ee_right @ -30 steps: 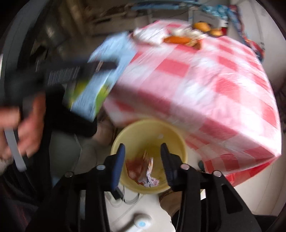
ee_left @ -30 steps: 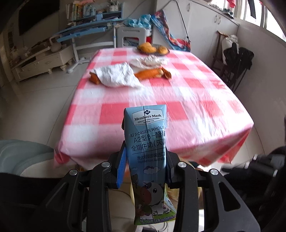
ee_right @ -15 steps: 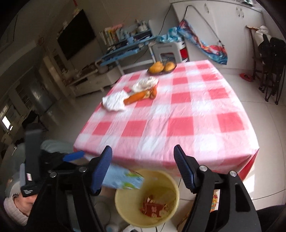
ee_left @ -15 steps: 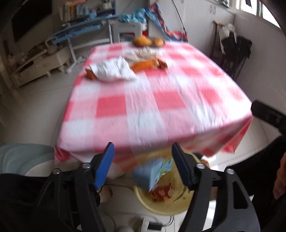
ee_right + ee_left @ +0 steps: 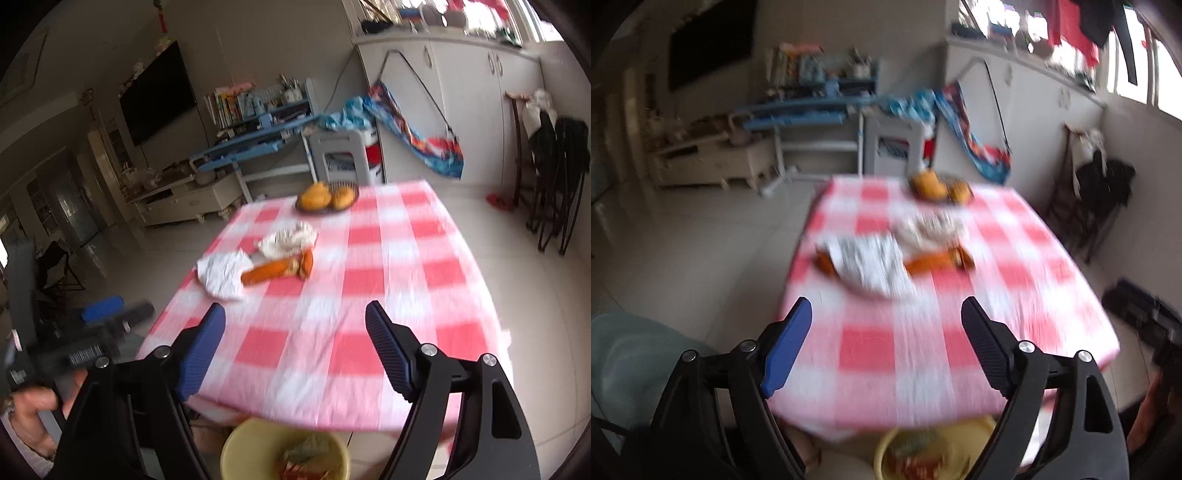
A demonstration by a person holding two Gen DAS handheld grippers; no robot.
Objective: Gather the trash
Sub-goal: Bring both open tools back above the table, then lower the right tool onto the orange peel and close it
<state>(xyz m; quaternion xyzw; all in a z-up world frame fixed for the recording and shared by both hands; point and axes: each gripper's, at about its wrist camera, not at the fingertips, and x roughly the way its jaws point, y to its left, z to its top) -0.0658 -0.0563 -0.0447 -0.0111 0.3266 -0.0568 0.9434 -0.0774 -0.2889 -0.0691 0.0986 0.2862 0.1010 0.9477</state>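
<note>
The yellow bin (image 5: 236,452) below the tabletop (image 5: 388,295) edge holds crumpled wrappers (image 5: 306,458). A dark plate (image 5: 327,208) carries orange fruit (image 5: 319,196). Both the left hand-held gripper (image 5: 886,317) and the right hand-held gripper (image 5: 295,321) are spread, holding nothing

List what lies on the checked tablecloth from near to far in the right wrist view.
Crumpled white paper wrapper → long orange peel strip → bunched white tissue wad → dark plate of orange fruit.
</note>
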